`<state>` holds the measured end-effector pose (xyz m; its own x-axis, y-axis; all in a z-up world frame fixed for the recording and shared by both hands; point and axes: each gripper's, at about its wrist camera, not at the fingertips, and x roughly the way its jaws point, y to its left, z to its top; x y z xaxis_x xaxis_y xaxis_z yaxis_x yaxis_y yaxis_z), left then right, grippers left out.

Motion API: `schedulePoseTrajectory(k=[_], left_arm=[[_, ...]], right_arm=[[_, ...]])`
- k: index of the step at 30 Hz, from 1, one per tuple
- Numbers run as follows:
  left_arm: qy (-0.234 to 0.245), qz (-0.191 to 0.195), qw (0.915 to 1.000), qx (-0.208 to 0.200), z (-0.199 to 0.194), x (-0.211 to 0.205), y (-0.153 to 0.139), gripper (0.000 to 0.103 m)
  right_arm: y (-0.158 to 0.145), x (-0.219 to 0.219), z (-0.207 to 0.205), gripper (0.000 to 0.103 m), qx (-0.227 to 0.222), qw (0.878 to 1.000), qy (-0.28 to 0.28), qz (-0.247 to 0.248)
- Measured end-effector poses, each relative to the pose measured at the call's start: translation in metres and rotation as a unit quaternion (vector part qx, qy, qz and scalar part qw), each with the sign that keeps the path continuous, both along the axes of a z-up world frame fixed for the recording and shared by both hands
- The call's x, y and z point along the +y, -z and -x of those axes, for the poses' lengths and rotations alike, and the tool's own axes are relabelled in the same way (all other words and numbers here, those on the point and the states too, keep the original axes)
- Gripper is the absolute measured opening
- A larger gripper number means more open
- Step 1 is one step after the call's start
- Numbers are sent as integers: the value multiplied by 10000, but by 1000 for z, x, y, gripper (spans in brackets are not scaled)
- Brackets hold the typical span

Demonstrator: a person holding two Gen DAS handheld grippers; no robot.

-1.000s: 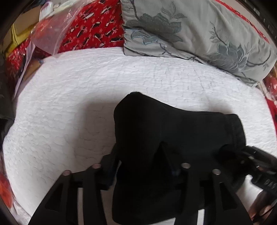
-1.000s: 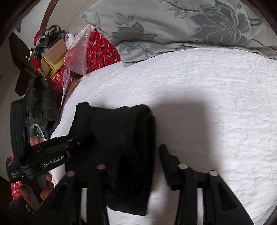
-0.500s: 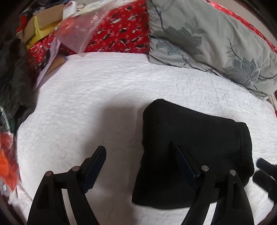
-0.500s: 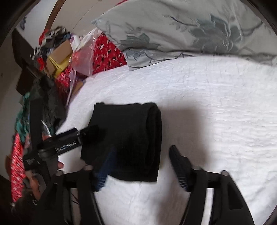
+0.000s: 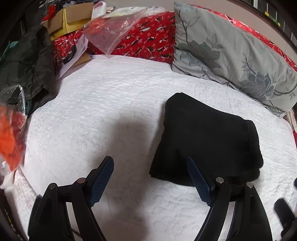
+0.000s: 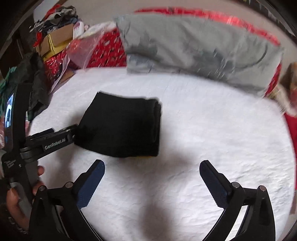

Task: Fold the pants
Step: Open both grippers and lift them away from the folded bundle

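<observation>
Folded black pants (image 5: 206, 140) lie on bed (image 5: 111, 103) — left hand-held gripper (image 5: 150, 166) & right hand-held gripper (image 6: 152, 167) both spread wide, holding nothing.

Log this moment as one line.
black pants: folded on white quilt | left gripper: open | right gripper: open, holding nothing

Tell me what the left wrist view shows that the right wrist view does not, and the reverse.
Only the left wrist view: the open left claw from behind, and the pillow's floral print, sharp. Only the right wrist view: the open right claw, the left tool's side with the hand gripping it, and something yellow at the pants' near edge. Both: folded black pants on the white quilt, cardboard box, plastic bag.
</observation>
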<state>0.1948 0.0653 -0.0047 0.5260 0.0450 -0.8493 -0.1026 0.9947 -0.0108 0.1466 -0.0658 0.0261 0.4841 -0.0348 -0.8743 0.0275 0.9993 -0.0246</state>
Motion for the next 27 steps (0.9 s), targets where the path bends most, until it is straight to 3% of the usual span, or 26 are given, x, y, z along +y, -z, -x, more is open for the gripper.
schedulePoseTrajectory(k=[2,5,10,13,18,27], left_arm=[[7,10,10000,-41,9,-1,-1,81],[60,95,9999,-14,19,-4,-3,82],[104,150,9998,-95,32,-8,-9,83],[111,58,9998,-174,36,-11,-11,86],[168,29,9994,-297,45,-14,-13,94],[153,-289,9993,-201,42,-20,-11,94]], right_arm=[[-7,1,8,103,-234,9996,2,184],[-11,-3,9,103,-228,9996,76,149],[-23,-6,20,103,-609,9980,134,44],[-23,-8,22,103,-563,9982,61,-194],[-19,-9,26,103,-563,9984,66,-69],[-18,-29,29,103,-623,9973,379,-55]])
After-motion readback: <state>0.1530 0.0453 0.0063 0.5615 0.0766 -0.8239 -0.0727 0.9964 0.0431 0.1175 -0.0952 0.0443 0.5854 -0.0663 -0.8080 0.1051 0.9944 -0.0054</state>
